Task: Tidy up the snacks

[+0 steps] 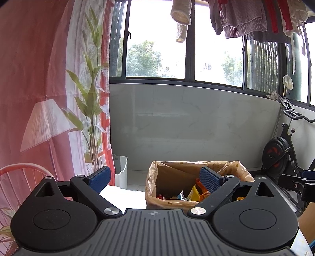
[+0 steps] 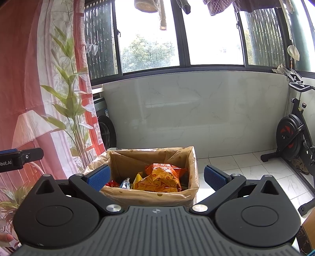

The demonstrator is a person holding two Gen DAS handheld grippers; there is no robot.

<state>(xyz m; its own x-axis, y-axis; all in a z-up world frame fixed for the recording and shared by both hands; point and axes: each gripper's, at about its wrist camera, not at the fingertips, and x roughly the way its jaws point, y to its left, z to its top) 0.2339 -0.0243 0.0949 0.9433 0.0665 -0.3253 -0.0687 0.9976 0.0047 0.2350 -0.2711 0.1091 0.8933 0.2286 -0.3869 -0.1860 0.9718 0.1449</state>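
Observation:
A cardboard box lined with a tan plastic bag stands ahead of both grippers and holds several snack packets. An orange chip bag lies on top, with a yellow packet, a small blue-white packet and a red packet beside it. The same box shows in the left wrist view with packets inside. My left gripper is open and empty, raised before the box. My right gripper is open and empty, above the box's near rim.
A red patterned curtain hangs at the left. A white bin stands by the wall. An exercise bike stands at the right on the tiled floor. Laundry hangs overhead by the window. A white table surface lies below the left gripper.

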